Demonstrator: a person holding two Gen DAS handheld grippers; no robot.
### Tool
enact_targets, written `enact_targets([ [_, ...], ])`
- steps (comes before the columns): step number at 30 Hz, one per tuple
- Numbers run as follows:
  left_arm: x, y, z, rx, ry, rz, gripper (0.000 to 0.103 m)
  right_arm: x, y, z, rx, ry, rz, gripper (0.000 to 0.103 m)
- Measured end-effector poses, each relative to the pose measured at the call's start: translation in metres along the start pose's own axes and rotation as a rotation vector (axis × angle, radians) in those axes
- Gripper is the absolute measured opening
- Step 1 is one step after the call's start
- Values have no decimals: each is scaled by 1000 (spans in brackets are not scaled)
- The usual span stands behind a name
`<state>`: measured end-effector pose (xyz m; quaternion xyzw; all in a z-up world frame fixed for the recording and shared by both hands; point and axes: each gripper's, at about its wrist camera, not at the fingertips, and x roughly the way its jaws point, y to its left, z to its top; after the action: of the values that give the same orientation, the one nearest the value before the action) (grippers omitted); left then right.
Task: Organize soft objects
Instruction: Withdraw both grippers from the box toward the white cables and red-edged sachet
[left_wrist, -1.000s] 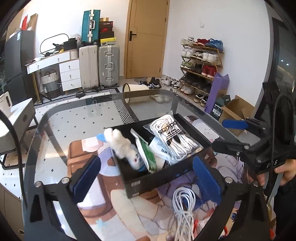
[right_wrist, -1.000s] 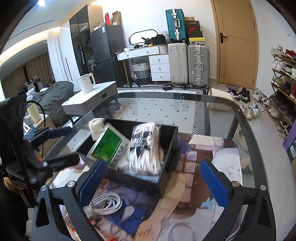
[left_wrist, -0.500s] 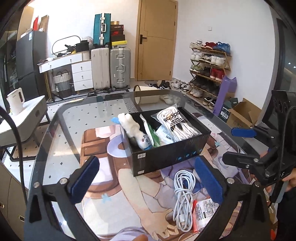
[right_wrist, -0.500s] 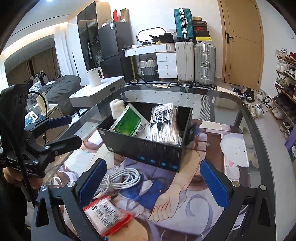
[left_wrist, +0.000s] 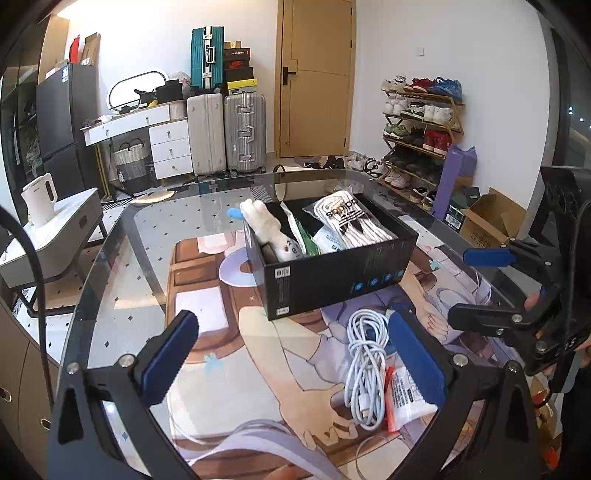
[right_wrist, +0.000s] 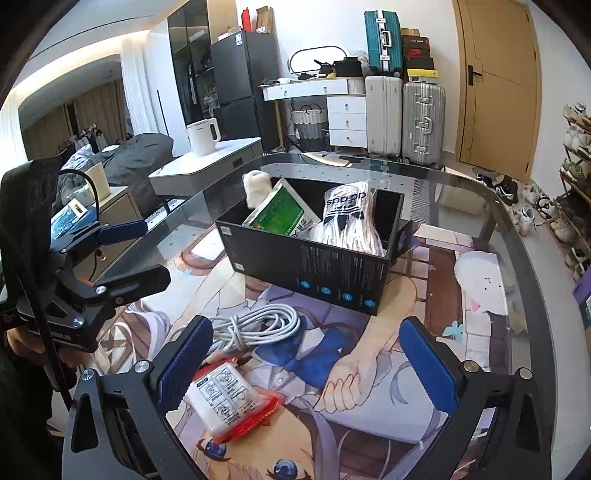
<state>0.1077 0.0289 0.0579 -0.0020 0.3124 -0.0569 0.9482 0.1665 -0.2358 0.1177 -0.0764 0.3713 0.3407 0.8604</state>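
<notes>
Both grippers hovering w/ jaws wide, holding nothing: left gripper (left_wrist: 291, 354), right gripper (right_wrist: 306, 354). Black cardboard box (left_wrist: 332, 273) sitting on glass table (left_wrist: 125, 258), containing white plush toy (left_wrist: 267, 229), green-white packet (right_wrist: 282, 216), bagged white socks (right_wrist: 349, 221). Coiled white cable (right_wrist: 258, 325) and red-edged white pouch (right_wrist: 225, 400) lying in front of box.

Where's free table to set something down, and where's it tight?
Free: the mat left of the black box, out to the glass table's rim; also the mat right of the box in the right wrist view. Crowded: in front of the box, where the white cable coil and red-edged packet lie. The box itself is packed.
</notes>
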Motion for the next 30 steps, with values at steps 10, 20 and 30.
enact_targets([
  [10, -1, -7, -18, 2, 17, 19, 103, 5, 9, -12, -52, 41, 36, 102],
  [20, -2, -13, -26, 11, 34, 4, 103, 28, 34, -28, -147, 142, 75, 102],
  [30, 2, -14, -37, 11, 64, -7, 103, 41, 42, -38, -180, 205, 100, 102],
])
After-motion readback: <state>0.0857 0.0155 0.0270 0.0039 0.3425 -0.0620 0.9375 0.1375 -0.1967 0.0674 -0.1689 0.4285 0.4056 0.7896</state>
